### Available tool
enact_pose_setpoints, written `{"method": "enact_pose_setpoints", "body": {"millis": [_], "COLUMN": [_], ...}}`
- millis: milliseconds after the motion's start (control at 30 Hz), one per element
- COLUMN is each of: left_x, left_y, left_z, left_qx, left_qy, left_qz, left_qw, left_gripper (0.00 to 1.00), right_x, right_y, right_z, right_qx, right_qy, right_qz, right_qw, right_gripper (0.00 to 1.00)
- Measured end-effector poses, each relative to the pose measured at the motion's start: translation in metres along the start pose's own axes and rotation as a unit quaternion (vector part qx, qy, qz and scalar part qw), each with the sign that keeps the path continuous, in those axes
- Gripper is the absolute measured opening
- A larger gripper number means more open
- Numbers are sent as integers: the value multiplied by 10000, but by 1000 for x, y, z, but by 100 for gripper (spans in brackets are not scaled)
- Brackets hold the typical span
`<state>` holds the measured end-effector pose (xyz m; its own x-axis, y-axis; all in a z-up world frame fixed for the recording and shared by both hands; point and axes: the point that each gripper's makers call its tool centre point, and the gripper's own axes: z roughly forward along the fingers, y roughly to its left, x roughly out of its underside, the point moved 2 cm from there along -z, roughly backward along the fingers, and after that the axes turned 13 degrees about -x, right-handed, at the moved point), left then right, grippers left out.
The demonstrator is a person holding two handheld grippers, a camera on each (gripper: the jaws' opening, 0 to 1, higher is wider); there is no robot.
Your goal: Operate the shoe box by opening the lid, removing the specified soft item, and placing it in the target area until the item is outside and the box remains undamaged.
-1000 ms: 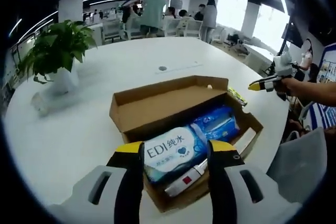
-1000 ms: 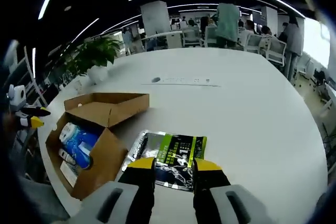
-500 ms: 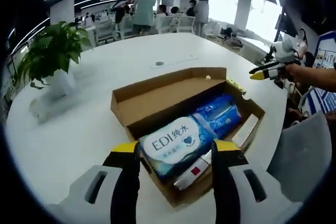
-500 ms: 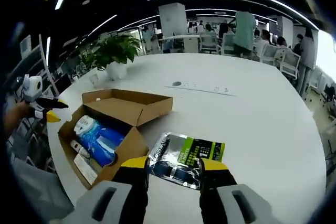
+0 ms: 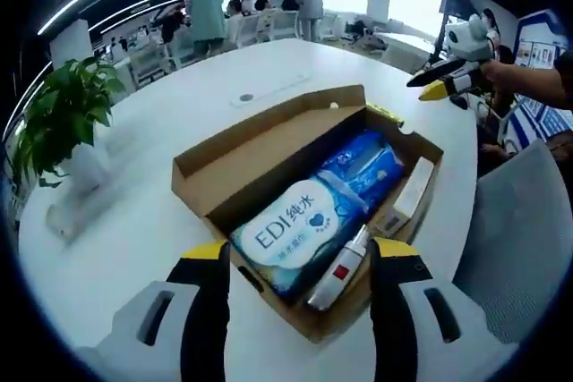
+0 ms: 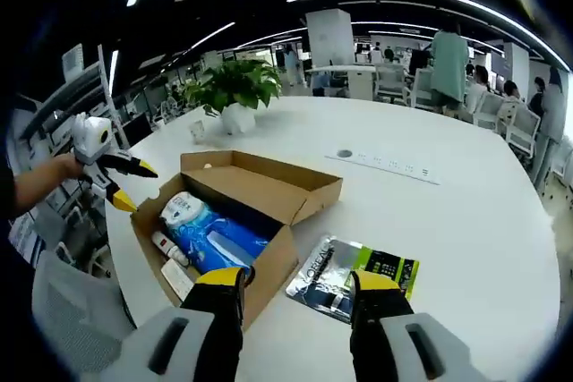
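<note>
Both tools were empty, with jaws spread apart; the left tool [image 5: 297, 261] hung above the near end of the open shoe box [image 5: 208, 178], and the right tool [image 6: 295, 288] hung over the white tabletop [image 6: 466, 248], its jaws framing one corner of the box and part of a flat foil packet [image 6: 354, 267]; the left tool also appeared at the left side of the right gripper view [image 6: 121, 176], held in a hand, and the right tool at the upper right of the left gripper view [image 5: 443, 78], both off the tabletop's edge.

The cardboard box sat near a curved edge of the tabletop, its lid [image 5: 260, 131] folded back and standing open along one long side; inside lay a soft white and blue wipes pack [image 5: 295, 230] printed "EDI", touching a blue pack [image 5: 367, 163] beyond it; a slim white tube [image 5: 338, 270] and a small flat carton [image 5: 407, 199] lay along the box wall beside them.

The green, black and silver foil packet rested flat on the tabletop just beside the box; a potted plant [image 6: 235, 87] stood well apart, toward the far edge; people and chairs showed in the office behind.
</note>
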<state>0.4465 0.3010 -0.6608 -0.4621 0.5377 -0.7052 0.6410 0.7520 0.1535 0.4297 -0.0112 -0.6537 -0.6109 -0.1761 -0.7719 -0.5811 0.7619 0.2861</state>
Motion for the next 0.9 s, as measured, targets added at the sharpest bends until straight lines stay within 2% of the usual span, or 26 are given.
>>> {"method": "enact_pose_setpoints", "body": {"millis": [400,600,900], "left_x": [2,6,6], "left_y": [-3,0,-7], "left_z": [2,7,13], "left_qx": [251,332,548], "left_qy": [93,170,254], "left_qz": [536,915,1312], "left_qw": [9982,9951,9895], "left_gripper": [71,75,78], "right_x": [-14,-18,-27], "right_y": [29,47,66], "right_z": [11,22,40], "right_qx": [-461,-822,-1161], "right_qy": [95,233,308], "right_qz": [-368,-633,-1032], "right_qw": [9982,9943,9874], "right_gripper": [52,53,63]}}
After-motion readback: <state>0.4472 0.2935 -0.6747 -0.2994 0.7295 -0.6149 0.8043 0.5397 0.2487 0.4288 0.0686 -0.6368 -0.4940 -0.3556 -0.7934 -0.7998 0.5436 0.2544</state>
